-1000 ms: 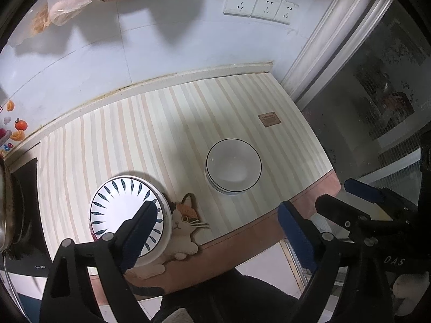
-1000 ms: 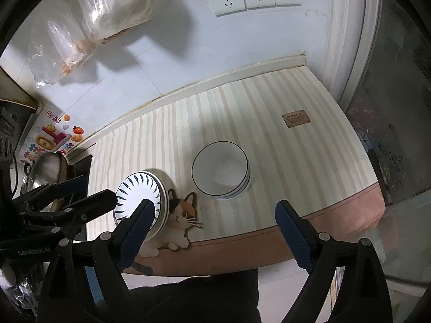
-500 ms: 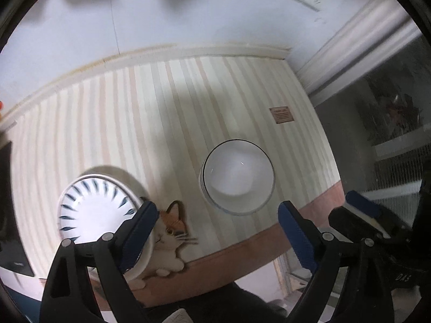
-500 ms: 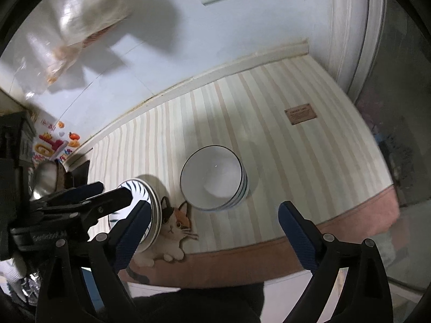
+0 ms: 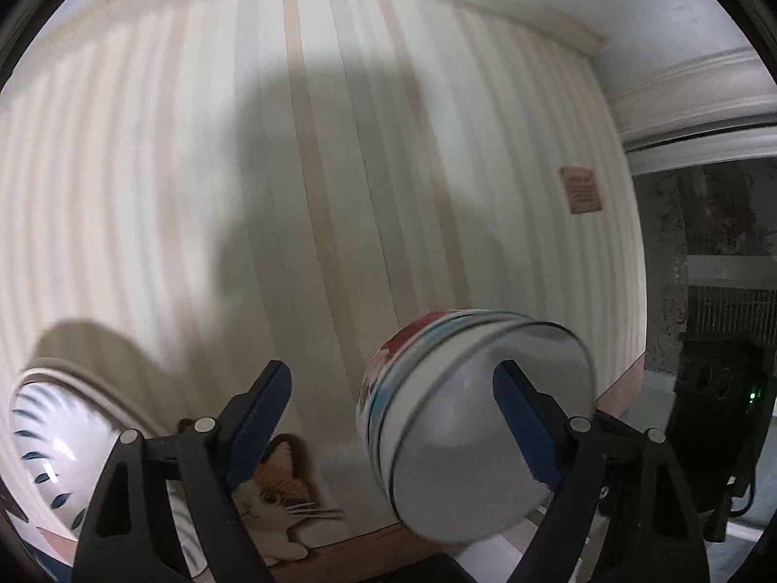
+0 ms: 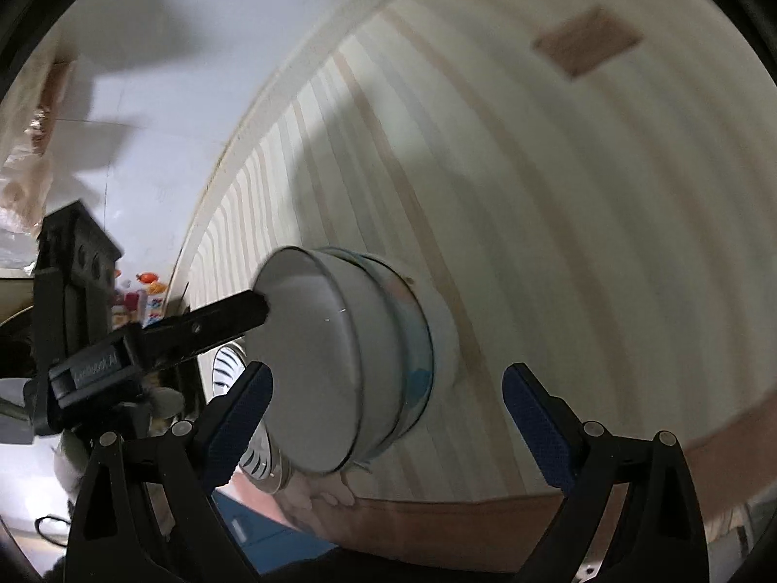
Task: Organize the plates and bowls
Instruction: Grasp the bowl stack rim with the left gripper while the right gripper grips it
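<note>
A stack of white bowls with dark rims and coloured outsides [image 5: 466,418] sits near the front edge of the striped counter; it also shows in the right wrist view [image 6: 340,364]. My left gripper [image 5: 393,418] is open, its right finger [image 5: 524,418] inside the top bowl and its left finger outside. From the right wrist view one left finger [image 6: 213,320] reaches over the bowl rim. My right gripper [image 6: 383,408] is open with the bowls between its fingers. A white plate with blue leaf marks [image 5: 53,437] lies left of the bowls, also seen in the right wrist view [image 6: 233,369].
A cat-shaped mat [image 5: 277,495] lies between plate and bowls at the counter's front edge. A brown label [image 5: 580,189] is stuck on the counter at the right. The white wall [image 6: 145,97] stands behind; plastic bags [image 6: 29,145] hang at the left.
Both grippers have dropped down close to the bowl stack. The left gripper's right finger now sits inside the top bowl. Both stay open.
</note>
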Action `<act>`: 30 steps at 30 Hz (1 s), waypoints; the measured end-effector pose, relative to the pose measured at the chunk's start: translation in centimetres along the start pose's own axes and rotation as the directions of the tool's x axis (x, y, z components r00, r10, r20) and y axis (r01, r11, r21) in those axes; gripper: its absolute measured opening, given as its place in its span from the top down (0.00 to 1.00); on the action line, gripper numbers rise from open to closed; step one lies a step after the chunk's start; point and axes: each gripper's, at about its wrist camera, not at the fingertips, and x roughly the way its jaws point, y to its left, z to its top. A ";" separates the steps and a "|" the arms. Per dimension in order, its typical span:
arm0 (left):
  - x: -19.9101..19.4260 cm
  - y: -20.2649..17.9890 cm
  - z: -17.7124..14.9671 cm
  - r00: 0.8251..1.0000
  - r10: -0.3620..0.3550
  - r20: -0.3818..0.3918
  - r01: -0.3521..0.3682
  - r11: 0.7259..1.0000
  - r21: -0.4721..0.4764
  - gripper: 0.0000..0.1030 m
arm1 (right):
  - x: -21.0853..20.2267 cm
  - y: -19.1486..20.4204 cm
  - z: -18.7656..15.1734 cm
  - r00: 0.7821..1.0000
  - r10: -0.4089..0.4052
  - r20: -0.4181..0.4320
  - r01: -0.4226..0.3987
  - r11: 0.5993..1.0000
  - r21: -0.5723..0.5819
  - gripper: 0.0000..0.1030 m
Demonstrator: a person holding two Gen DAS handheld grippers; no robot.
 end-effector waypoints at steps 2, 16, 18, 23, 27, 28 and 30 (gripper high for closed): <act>1.3 0.2 0.4 0.999 -0.026 -0.031 0.026 1.000 -0.004 0.17 | 1.2 -0.4 0.4 0.999 0.026 -0.029 -0.026 1.000 -0.005 0.05; 3.4 0.1 0.7 0.987 -0.148 -0.059 0.150 0.988 0.030 0.45 | 5.8 -0.3 3.1 0.995 0.042 -0.085 -0.046 0.998 -0.036 0.28; 3.3 -0.1 0.5 0.989 -0.138 -0.043 0.140 0.989 0.042 0.46 | 6.1 0.0 3.3 0.996 0.023 -0.082 -0.027 0.999 -0.045 0.31; 3.1 -0.3 0.1 0.993 -0.113 -0.023 0.113 0.993 0.042 0.46 | 6.7 1.0 3.5 0.997 -0.003 -0.080 -0.002 0.998 -0.056 0.36; 2.7 -0.2 0.0 0.995 -0.094 -0.014 0.095 0.995 0.026 0.46 | 6.7 0.9 3.6 0.997 0.003 -0.082 -0.007 0.998 -0.055 0.37; 2.8 -0.2 0.0 0.996 -0.089 -0.015 0.090 0.996 0.019 0.46 | 6.8 1.0 3.7 0.997 0.004 -0.083 -0.008 0.999 -0.053 0.37; 2.6 -0.2 0.0 0.996 -0.083 -0.025 0.083 0.997 0.006 0.46 | 6.8 1.0 3.6 0.996 0.011 -0.089 -0.015 0.999 -0.041 0.37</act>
